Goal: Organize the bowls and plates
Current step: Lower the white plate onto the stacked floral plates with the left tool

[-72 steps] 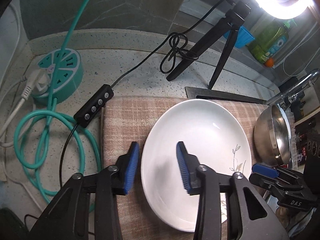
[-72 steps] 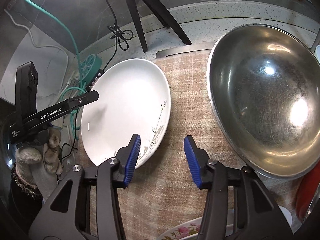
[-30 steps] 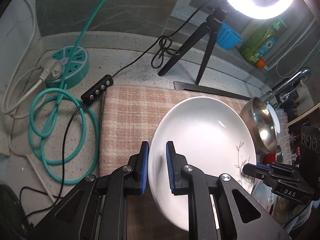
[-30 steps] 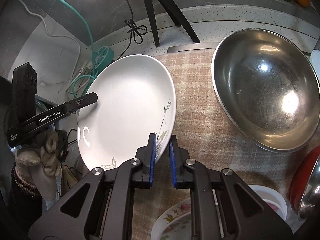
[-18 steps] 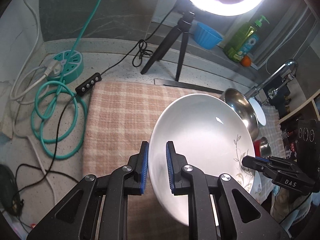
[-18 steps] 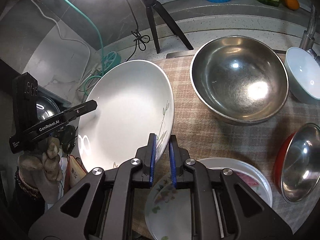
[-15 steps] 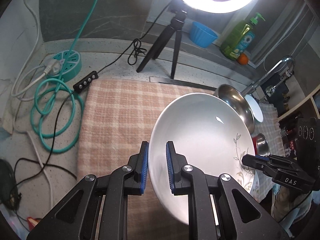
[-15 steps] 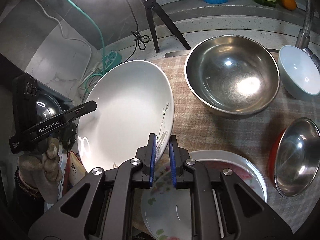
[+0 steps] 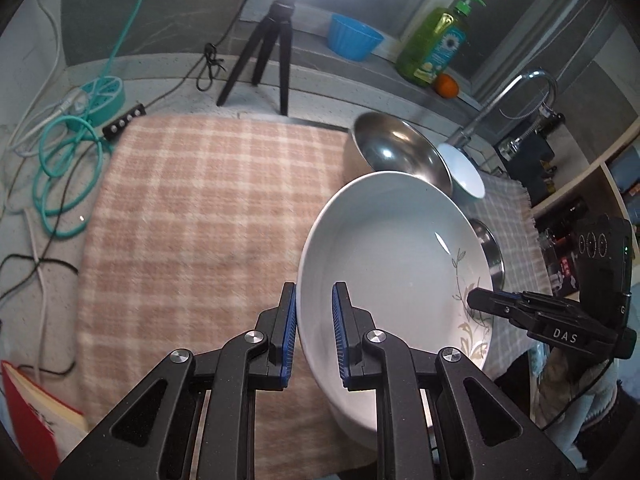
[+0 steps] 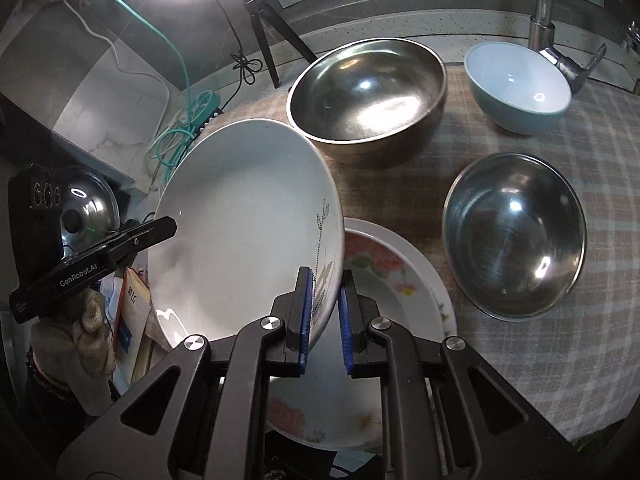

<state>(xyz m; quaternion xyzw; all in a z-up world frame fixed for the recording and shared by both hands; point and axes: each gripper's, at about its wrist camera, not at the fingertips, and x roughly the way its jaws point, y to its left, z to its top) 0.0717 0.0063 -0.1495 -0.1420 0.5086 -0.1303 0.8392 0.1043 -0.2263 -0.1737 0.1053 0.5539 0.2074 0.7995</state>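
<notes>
A: White plate (image 10: 244, 216) is hanging in the air, tilted, partly over the floral plate (image 10: 384, 280) at five o'clock.

B: Left gripper (image 9: 314, 334) is clamping its rim at seven o'clock; right gripper (image 10: 324, 318) is pinching the opposite, leaf-painted edge.

A: Large steel bowl (image 10: 368, 96) is sitting at one o'clock on the plaid cloth (image 9: 192, 216).

Two plates (image 10: 248, 216); three bowls (image 10: 366, 92)
</notes>
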